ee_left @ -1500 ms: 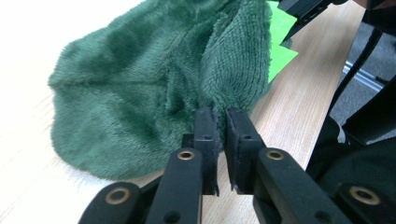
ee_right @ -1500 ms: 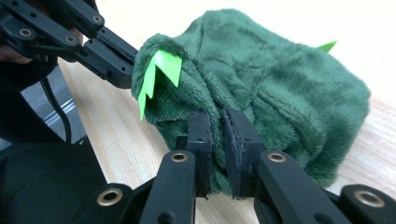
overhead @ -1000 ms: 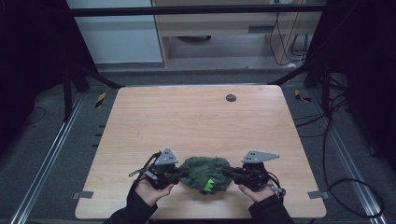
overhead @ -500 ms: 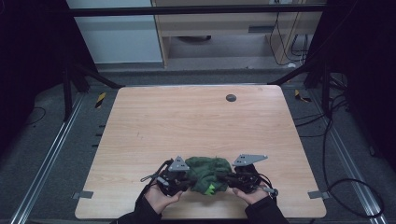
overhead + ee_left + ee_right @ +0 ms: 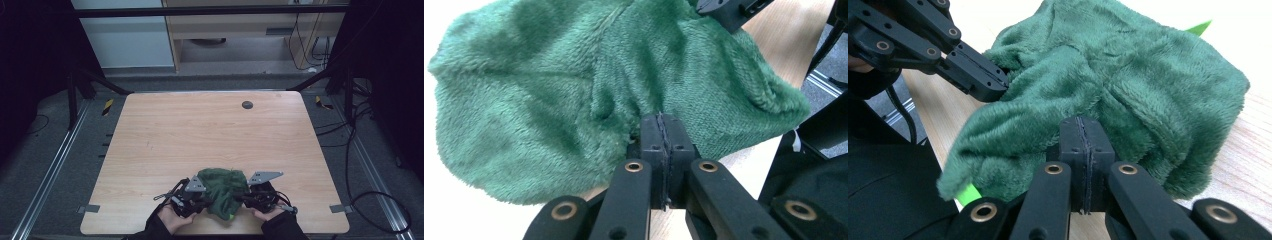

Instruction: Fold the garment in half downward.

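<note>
Green fleece cloth [image 5: 222,191] bunched at table [image 5: 200,130] near edge, pinched from both sides.
Left gripper [image 5: 663,131] and right gripper [image 5: 1083,137] jaws closed on thin folds; risk: fleece slips out, or slides off the near edge.

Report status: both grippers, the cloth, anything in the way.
Left gripper and right gripper both shut on green cloth. Cloth bunched at table's near edge. Nothing blocking.
</note>
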Motion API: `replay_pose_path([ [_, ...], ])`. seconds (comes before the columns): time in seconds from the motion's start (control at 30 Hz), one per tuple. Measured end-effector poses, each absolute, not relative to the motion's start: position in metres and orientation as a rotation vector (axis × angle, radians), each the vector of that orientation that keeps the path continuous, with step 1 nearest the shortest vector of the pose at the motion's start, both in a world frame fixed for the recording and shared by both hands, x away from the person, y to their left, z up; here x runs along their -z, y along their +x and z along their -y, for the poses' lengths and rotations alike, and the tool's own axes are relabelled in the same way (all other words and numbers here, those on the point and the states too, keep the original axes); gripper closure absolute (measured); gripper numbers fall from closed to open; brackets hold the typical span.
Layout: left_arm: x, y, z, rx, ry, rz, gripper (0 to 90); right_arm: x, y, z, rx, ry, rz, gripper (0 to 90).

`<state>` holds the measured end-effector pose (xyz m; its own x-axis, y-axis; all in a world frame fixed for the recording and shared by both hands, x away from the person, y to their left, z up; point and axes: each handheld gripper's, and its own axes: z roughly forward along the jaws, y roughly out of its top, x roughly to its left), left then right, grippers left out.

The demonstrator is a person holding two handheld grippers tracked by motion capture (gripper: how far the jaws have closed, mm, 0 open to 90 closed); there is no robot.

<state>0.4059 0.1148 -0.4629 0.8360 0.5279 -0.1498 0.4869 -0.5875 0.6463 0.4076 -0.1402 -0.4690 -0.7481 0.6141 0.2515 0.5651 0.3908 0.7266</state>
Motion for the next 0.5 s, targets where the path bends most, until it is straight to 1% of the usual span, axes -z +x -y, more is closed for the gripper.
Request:
replay_pose_path([
  [0.17,0.448,0.41,-0.128,-0.123,2.244,-0.762,85.2,0.461,0.408,0.145,-1.376,1.087,-2.526,88.3],
  [0.33,0.443,0.415,-0.139,-0.169,2.21,-0.803,81.3,0.454,0.411,0.152,-1.406,1.105,-2.455,87.3],
  [0.37,0.442,0.419,-0.146,-0.212,2.205,-0.828,79.9,0.451,0.413,0.157,-1.413,1.126,-2.406,85.8],
  [0.47,0.441,0.423,-0.153,-0.238,2.191,-0.857,75.1,0.448,0.418,0.165,-1.418,1.155,-2.335,82.8],
  [0.5,0.441,0.428,-0.161,-0.268,2.179,-0.893,74.0,0.448,0.42,0.168,-1.41,1.166,-2.311,81.6],
])
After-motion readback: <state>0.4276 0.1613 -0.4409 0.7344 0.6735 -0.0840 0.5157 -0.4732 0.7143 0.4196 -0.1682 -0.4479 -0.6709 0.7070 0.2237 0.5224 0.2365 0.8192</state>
